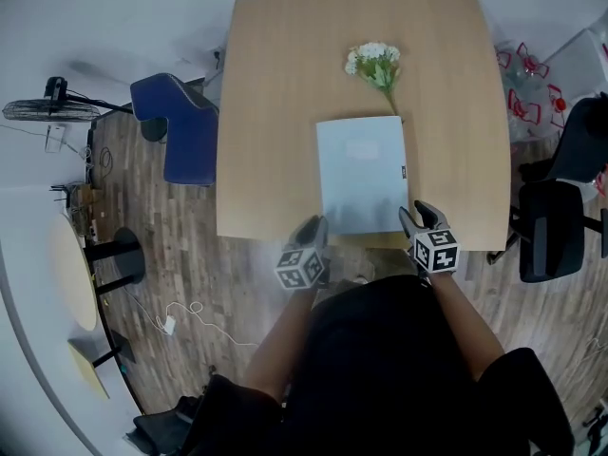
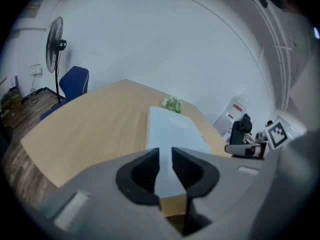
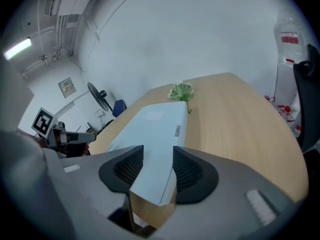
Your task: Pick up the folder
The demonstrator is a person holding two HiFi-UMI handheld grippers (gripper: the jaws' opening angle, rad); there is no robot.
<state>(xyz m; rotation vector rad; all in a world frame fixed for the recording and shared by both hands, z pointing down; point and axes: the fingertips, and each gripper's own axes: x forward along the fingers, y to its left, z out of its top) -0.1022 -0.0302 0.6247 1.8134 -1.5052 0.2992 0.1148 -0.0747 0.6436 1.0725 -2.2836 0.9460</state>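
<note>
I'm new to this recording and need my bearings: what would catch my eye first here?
A pale blue folder lies flat on the wooden table, close to its near edge, with a small bunch of white flowers just beyond its far edge. The left gripper and right gripper sit at the folder's two near corners, fingers slightly apart and nothing gripped yet.

Bright, even indoor light, soft faint shadows, strong fisheye bending, dark vignetted corners, blurred foreground.

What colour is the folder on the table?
The folder is pale blue; it shows best in the head view.
</note>
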